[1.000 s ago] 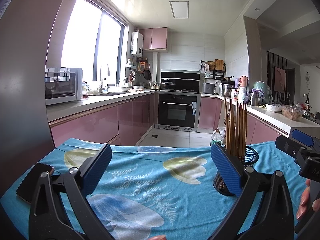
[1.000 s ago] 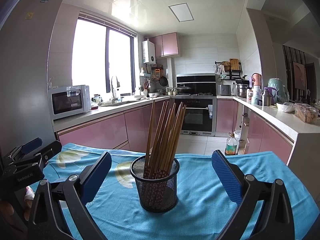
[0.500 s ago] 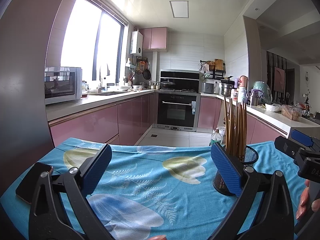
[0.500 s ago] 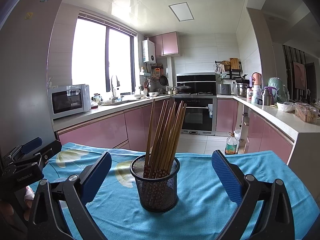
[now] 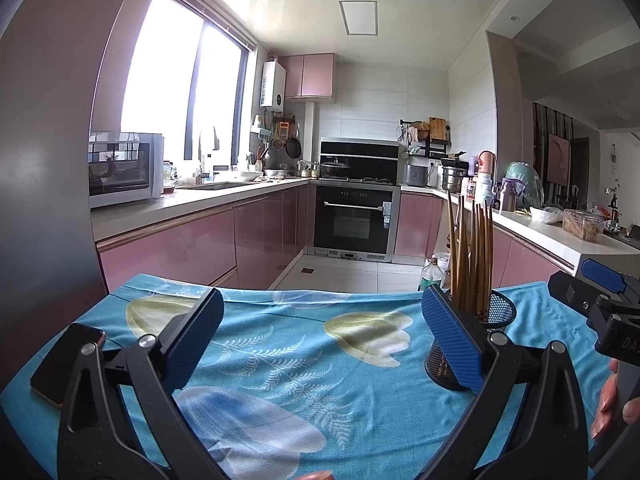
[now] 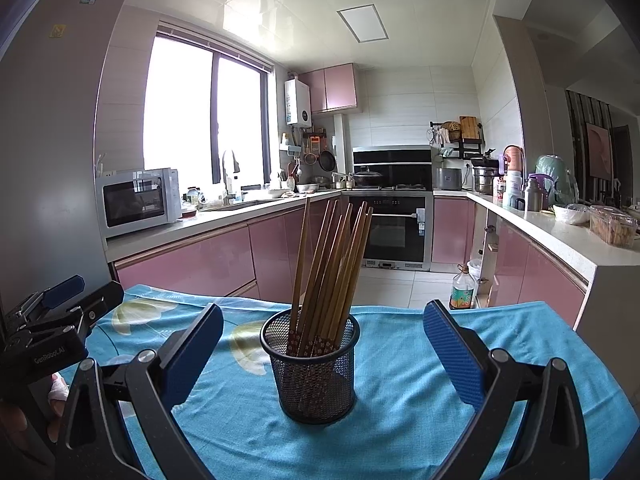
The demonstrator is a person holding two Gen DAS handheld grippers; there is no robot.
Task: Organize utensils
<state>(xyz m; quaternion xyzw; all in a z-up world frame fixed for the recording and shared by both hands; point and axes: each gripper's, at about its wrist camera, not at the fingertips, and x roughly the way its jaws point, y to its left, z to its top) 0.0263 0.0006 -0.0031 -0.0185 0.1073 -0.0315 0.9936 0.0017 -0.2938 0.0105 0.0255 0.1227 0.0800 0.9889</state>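
Left wrist view: left gripper (image 5: 324, 340) level over the table, pointing toward the kitchen, blue pads spread wide with nothing between them. Below it, blue floral tablecloth (image 5: 280, 364). Black mesh holder (image 5: 496, 320) sits right of centre, partly hidden behind the right-hand pad (image 5: 452, 344); brown chopsticks (image 5: 472, 256) stand in it, nearly upright. Dark phone (image 5: 66, 360) lies flat at the cloth's left edge, just beside the left finger's arm. Right gripper (image 5: 600, 300) enters from the right edge, seen side-on; cannot tell its jaw state from here. Fingertips of the person's hand (image 5: 608, 404) show under it at the right edge.

Right wrist view: right gripper (image 6: 324, 348) held level and low, aimed straight at the holder (image 6: 312, 368), pads wide apart, gripping nothing. Holder stands upright on the cloth (image 6: 400, 412), centred between the two pads but farther out than their tips, touching neither. Chopsticks (image 6: 332, 264) fan slightly, leaning right, patterned ends down inside the mesh. Left gripper (image 6: 60, 308) visible at left edge, above the cloth's left side, well apart from the holder.
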